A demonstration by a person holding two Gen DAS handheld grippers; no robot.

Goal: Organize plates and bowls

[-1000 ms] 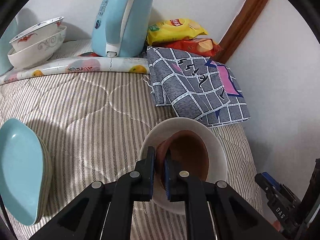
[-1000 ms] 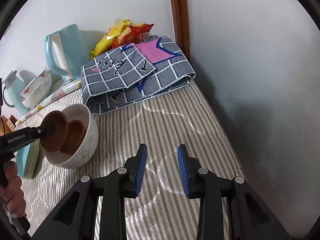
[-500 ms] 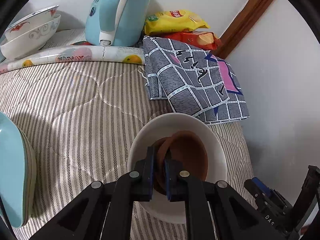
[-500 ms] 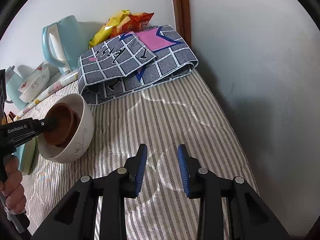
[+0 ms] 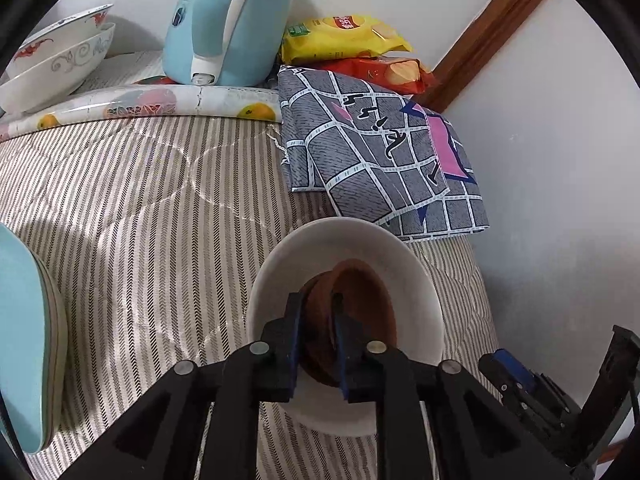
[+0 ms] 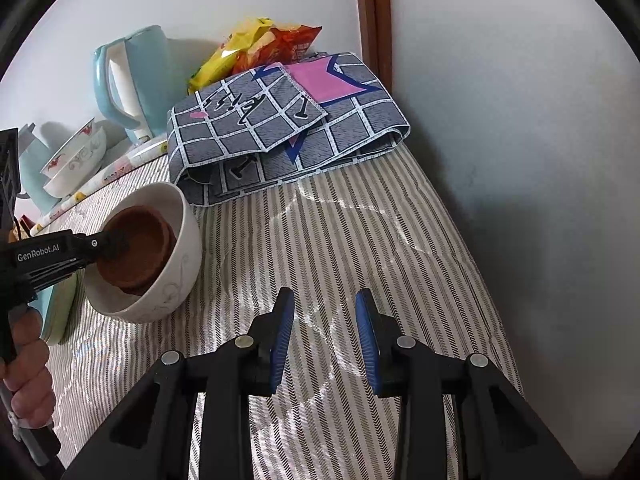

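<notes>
- Left gripper [image 5: 316,320] narrow, jaws pinching the near rim of a brown bowl [image 5: 360,312]; one finger inside the rim, one outside
- Brown bowl sits down inside the white bowl [image 5: 344,240], tilted toward the gripper; from the right wrist view a second brown rim shows under it, so likely two brown bowls [image 6: 136,248] nested there
- White bowl rests on the striped quilted cover [image 5: 152,208], just beside the folded grey checked cloth [image 5: 380,152]
- Right gripper [image 6: 324,332] wide apart, holding nothing, hanging over bare striped cover well to the right of the white bowl
- Light blue plates [image 5: 28,340] stacked at the left edge of the left wrist view, near the white bowl but apart from it
- Two patterned white bowls [image 5: 56,56] already nested at the back on the fruit-print mat [image 5: 140,104], next to the blue electric kettle [image 5: 232,20]; chip bags [image 5: 348,36] behind the cloth
- Progress, as judged: plates look gathered in one stack, bowls in two nests; brown bowl seems seated or nearly so, release not yet done
- Left to do, probably: let go of the brown bowl, then perhaps bring the two bowl nests together; cannot tell whether any dishes lie out of view
</notes>
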